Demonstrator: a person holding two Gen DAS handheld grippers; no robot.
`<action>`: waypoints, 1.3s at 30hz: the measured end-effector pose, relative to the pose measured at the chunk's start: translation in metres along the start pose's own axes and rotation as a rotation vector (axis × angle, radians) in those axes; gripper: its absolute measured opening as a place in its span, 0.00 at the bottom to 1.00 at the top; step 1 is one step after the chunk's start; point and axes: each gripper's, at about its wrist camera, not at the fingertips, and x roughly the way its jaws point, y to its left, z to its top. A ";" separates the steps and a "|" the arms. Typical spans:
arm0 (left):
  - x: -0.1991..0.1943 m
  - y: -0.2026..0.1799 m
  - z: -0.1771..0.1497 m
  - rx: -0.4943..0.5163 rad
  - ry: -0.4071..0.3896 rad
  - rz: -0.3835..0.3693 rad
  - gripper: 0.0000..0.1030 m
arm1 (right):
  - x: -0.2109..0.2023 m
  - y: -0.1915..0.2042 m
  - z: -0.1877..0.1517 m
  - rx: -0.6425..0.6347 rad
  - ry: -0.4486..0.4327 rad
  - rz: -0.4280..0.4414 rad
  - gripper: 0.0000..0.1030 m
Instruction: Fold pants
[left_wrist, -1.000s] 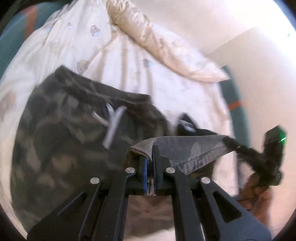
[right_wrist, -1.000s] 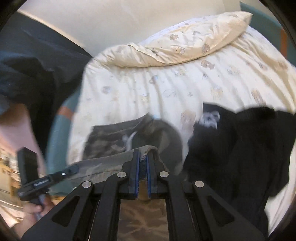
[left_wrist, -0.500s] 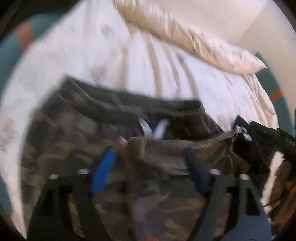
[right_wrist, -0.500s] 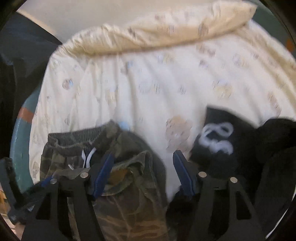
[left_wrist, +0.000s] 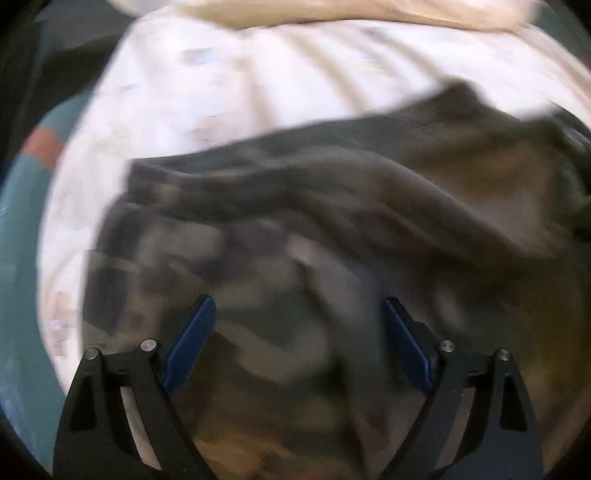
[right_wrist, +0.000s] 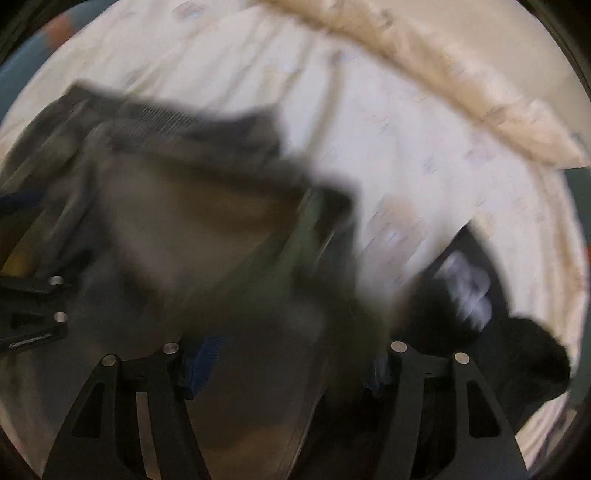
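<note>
Each hand-held gripper (left_wrist: 299, 332) has black triangular-cutout fingers (right_wrist: 424, 398), blue ribbed pads (left_wrist: 190, 341) and silver screws (left_wrist: 149, 345).

Left gripper (left_wrist: 300, 314) above blurred camouflage pants (left_wrist: 332, 229) on bed (left_wrist: 221, 81); jaws opening, 2 blue pads (left_wrist: 190, 341) apart, gripping nothing; cream pillow (left_wrist: 351, 13) beyond.

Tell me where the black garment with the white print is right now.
In the right wrist view, the black garment lies at lower right on the pale bedsheet, just right of the camouflage pants; the left wrist view does not show it.
</note>
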 end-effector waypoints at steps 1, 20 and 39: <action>-0.002 0.008 0.005 -0.040 -0.010 0.013 0.86 | -0.004 -0.006 0.007 0.043 -0.042 -0.039 0.62; -0.115 0.133 -0.314 -0.304 0.000 -0.313 0.86 | -0.114 0.017 -0.249 0.372 -0.066 0.498 0.64; -0.176 0.151 -0.718 -0.424 0.531 -0.495 0.86 | -0.153 0.266 -0.586 0.329 0.529 0.830 0.64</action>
